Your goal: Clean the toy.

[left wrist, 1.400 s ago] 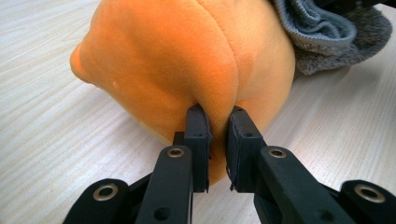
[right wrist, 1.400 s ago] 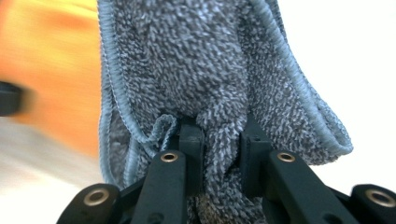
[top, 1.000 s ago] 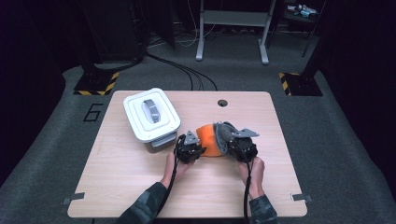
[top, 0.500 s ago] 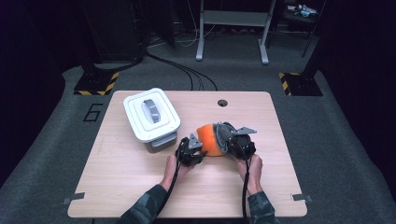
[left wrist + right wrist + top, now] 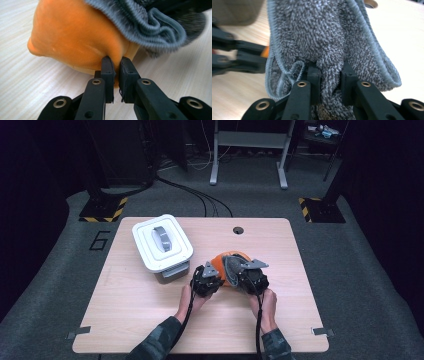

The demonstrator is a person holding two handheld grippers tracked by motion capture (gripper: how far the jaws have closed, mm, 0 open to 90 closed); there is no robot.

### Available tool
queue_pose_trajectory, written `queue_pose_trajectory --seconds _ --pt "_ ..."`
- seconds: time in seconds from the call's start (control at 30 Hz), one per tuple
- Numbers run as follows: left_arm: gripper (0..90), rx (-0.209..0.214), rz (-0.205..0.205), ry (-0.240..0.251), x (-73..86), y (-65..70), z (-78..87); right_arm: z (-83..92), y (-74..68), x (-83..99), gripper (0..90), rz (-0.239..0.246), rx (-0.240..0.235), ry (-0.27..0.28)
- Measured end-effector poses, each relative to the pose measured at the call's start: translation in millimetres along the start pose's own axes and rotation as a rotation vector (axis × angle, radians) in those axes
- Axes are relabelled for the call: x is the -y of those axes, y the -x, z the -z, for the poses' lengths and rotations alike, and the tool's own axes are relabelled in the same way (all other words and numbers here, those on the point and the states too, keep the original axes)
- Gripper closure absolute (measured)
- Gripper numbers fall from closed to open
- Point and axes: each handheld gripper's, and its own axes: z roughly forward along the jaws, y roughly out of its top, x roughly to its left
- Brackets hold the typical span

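**Two pinches on one orange piece, cloth draped over it**

Nearest the person, the left hand-held gripper (image 5: 115,65) has its jaws nearly together, nipping a thin edge of the orange object (image 5: 75,35); they have just been closing, and the orange rim sits between the pads. Just beside it, the right hand-held gripper (image 5: 329,72) is clamped on a bunched fold of the grey towel (image 5: 324,32), which hangs over the orange object's far side. From the high view both sit in the middle of the surface (image 5: 150,320), the orange object (image 5: 220,265) between the two tools and the towel (image 5: 232,265) lying on top of it.

The risks come from how slight both grips are. The left pads hold only a narrow lip, so a sideways tug from the towel could pull the orange object free or roll it across the surface. The right pads hold loose pile rather than a firm hem; the fold could slide out if drawn quickly.

Farther off, to the left, the white lidded container (image 5: 162,245) stands close enough that a swinging left elbow or tool might knock it.
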Motion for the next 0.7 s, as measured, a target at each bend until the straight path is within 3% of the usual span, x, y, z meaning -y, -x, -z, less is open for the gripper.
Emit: queue_pose_trajectory --seconds 0.2,0.37,0.43,0.57,0.67,0.7 --pt "83.4 0.009 0.001 0.005 1.8 -0.2 -1.2 -9.6 25.2 8.2 74.7 -0.062 0.057 -0.045" --pt "83.3 0.013 0.02 0.016 3.7 -3.2 -1.3 -9.6 37.9 8.7 74.4 -0.077 0.091 -0.067" --pt "83.3 0.012 0.028 0.014 5.2 -5.1 -0.4 -1.4 34.1 8.5 74.2 -0.087 0.074 -0.042" --pt "83.2 0.026 0.041 0.018 7.7 -8.3 0.4 14.7 15.2 5.8 74.1 -0.049 0.004 0.024" --pt "83.3 0.02 0.043 0.022 8.5 -8.1 0.4 10.6 -2.1 4.2 74.2 -0.01 -0.024 0.006" --pt "83.3 0.019 0.043 0.017 8.7 -8.5 0.8 7.0 -4.7 4.4 74.3 -0.001 -0.007 -0.003"
